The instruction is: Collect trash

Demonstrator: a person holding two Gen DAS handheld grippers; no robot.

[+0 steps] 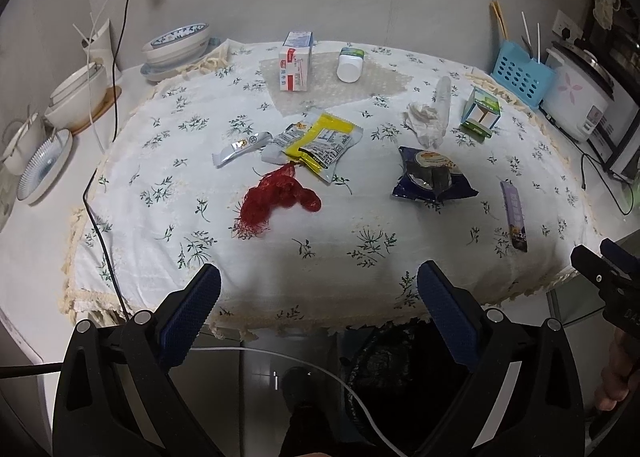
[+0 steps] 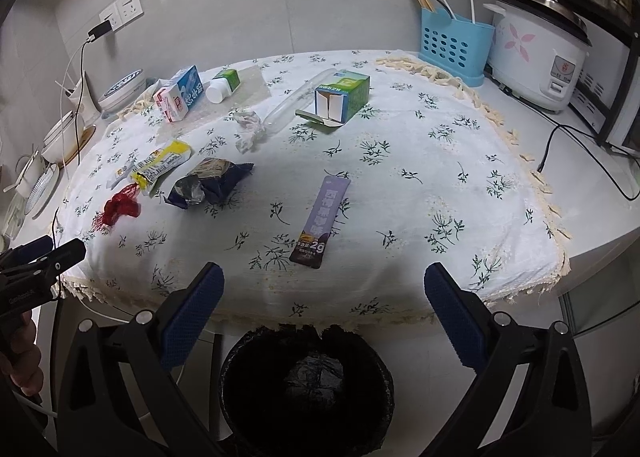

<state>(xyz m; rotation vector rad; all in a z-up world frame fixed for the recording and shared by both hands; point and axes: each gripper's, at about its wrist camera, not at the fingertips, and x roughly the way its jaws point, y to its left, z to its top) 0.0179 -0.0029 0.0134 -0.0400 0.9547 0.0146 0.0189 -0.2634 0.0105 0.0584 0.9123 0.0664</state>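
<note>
Both the left gripper (image 1: 318, 285) and right gripper (image 2: 324, 285) hang wide open, empty; the flat purple foil sachet (image 2: 321, 223) reads "2g".

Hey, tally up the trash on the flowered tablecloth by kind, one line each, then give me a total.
Flat wrappers and sachets: 4, silver, yellow, dark blue, purple
Cartons and boxes: 2, milk carton, green box
Bottles and tubes: 2, white bottle, clear tube
Red net bag: 1
Crumpled tissue: 1
Total: 10
</note>
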